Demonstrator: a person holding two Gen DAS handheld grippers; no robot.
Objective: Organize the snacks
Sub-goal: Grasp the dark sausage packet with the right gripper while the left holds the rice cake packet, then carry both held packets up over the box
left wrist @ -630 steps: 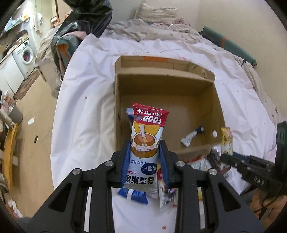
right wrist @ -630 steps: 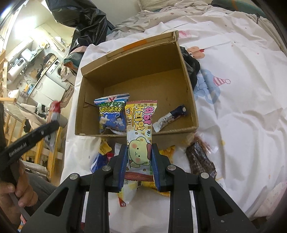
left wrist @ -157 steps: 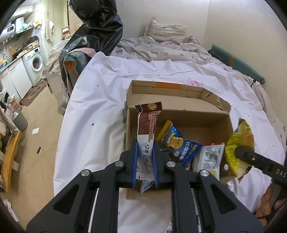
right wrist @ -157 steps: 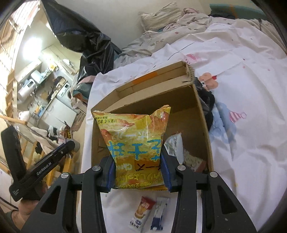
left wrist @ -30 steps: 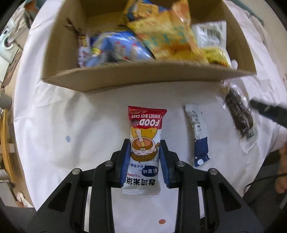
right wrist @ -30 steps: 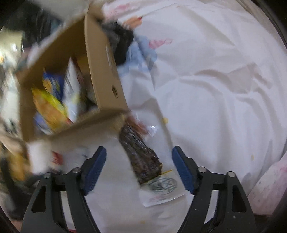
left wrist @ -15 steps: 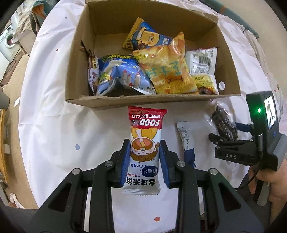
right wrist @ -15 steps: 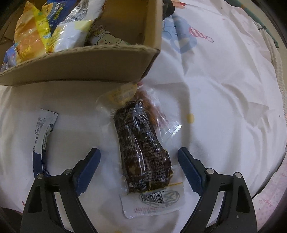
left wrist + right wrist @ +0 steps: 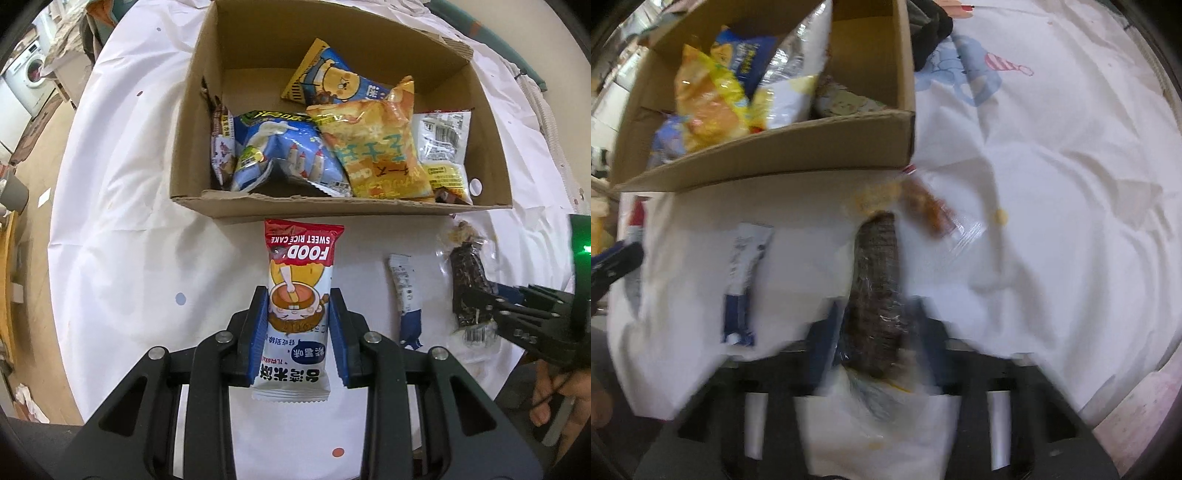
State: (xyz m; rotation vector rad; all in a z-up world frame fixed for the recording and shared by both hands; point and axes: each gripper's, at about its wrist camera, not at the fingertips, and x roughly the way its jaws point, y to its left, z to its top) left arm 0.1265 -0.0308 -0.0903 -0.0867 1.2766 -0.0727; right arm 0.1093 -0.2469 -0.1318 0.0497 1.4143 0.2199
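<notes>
since a moment ago, right gripper [image 9: 873, 332] jaws have just been closing onto the dark snack pack [image 9: 877, 291] on the white sheet [image 9: 1052, 221]; left gripper [image 9: 298, 325] clamps the rice cake packet [image 9: 297, 295] before the cardboard box [image 9: 332, 208].

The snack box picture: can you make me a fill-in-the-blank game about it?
1. The left gripper holds a packet labelled sweet rice ____.
2. The cardboard box sits on a ____ sheet.
3. The right gripper has just been closing around the ____ snack in clear wrap.
4. The small blue-and-white packet lies ____ the box.

Missing: cake, white, dark, outside
</notes>
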